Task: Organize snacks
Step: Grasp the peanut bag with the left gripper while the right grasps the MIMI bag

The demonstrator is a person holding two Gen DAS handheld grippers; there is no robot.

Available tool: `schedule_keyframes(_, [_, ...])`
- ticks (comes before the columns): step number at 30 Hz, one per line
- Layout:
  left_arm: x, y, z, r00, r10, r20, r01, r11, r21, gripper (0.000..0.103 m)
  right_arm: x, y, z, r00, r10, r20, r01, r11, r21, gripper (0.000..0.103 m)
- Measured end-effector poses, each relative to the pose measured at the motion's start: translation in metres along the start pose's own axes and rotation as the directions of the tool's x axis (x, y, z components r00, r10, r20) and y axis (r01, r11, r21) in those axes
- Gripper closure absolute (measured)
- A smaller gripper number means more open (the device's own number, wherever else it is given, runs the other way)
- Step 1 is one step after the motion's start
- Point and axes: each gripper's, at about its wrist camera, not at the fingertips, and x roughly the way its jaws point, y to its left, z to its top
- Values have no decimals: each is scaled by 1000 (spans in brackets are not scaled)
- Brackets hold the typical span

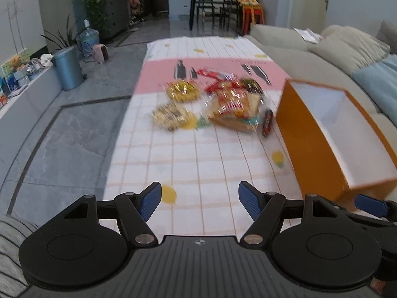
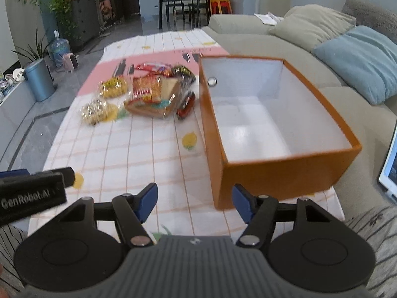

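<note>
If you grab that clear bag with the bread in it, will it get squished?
Probably, if squeezed hard. The bread bag looks like soft slices in thin, shiny wrap, so it would likely dent and sag. The wrap may be slippery and crinkly. It looks light for its size, so it should lift easily into the orange box.

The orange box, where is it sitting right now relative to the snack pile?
The orange box stands open and empty on the checked tablecloth, to the right of the snack pile in both views, on the sofa side.
</note>
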Motion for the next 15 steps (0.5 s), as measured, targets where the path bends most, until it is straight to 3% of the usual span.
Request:
schedule_keyframes(8, [33, 25, 55, 999, 36, 4, -36, 999, -38, 19, 10, 15, 54, 996, 85, 12, -84, 996, -10, 38])
schedule_keyframes(15, [88, 57, 104, 996, 29, -89, -42, 987, -153, 19, 51, 42, 98, 996, 91, -13, -91, 995, -29, 37])
